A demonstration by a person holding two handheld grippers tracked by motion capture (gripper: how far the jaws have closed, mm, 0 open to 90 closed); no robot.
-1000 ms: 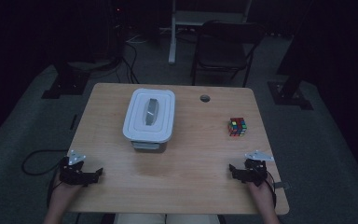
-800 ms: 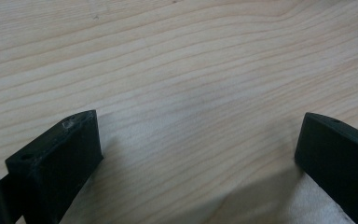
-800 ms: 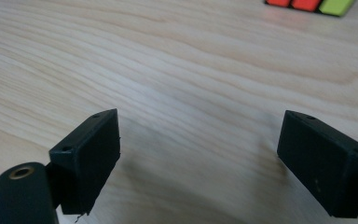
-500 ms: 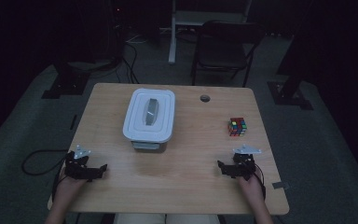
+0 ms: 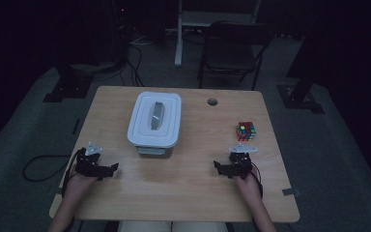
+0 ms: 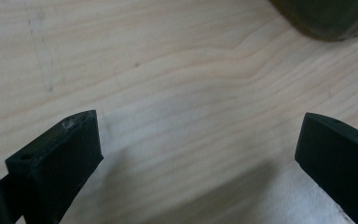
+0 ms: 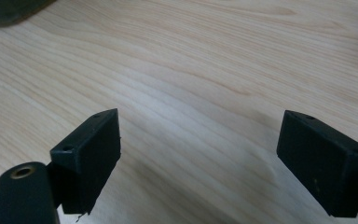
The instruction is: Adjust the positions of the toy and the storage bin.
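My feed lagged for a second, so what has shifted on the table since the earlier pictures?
The right gripper slid left, inward from the table's right edge. The left gripper crept slightly right. Both have open fingers and hold nothing. The box and the cube stayed where they were.

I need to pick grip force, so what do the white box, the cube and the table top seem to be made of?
Box: likely plastic, smooth white lid with moulded rounded corners and a grey strip on top. Cube: probably hard plastic, small coloured squares on dark edges; finish too small to tell. Table: pale wood grain with a matt look in both gripper views, possibly laminate rather than solid wood.
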